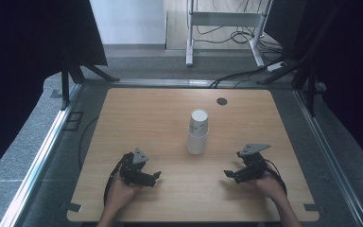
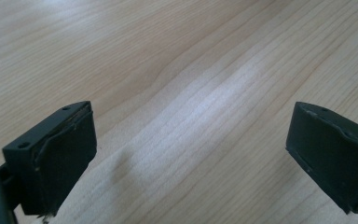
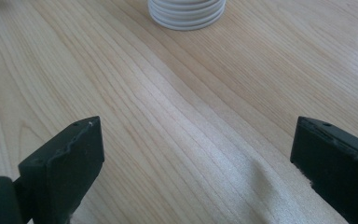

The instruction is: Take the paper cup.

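We ready both hands by the stacked paper cups (image 1: 198, 132)
Left hand-held gripper (image 1: 156, 176) and right hand-held gripper (image 1: 228, 174) gape empty; we should approach the stack squarely

Table (image 1: 137, 113): pale wood top with rounded corners, grain running lengthwise.
Stack of white paper cups (image 1: 198, 131): stands mouth down near the middle of the table, upper cups leaning a little.
Dark round cap (image 1: 222, 101): set in the far edge of the top, right of centre.
Tape pieces (image 1: 74, 206): at the two near corners.
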`<state>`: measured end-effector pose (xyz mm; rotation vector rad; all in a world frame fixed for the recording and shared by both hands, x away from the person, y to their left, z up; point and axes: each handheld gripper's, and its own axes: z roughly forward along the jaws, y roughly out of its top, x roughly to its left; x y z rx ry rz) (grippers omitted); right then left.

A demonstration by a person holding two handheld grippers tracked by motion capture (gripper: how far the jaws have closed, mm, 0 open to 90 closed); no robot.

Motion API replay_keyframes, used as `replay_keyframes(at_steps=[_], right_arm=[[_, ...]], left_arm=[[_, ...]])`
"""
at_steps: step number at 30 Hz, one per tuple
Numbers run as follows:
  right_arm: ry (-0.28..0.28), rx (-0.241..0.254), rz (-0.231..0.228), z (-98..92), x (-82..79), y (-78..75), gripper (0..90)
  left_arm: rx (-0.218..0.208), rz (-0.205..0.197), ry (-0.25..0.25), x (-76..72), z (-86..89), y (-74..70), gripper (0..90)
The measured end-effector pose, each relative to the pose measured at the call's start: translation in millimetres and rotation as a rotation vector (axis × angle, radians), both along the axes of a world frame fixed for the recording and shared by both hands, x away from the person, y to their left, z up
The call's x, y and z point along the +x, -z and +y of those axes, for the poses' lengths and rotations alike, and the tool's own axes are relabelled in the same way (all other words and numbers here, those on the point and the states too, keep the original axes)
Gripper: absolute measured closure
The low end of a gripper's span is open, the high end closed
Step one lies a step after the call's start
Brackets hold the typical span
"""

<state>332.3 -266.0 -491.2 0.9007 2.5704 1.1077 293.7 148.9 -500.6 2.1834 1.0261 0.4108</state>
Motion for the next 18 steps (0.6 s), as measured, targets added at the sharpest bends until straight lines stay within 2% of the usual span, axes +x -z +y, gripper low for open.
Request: replay_keyframes(at_steps=[18], right_arm=[[-0.024,0.012,-0.004,7.4,4.1,-19.2,2.9]], left_arm=[[-0.025,-0.027,0.045,11.8,-10.0,-17.2,3.2]])
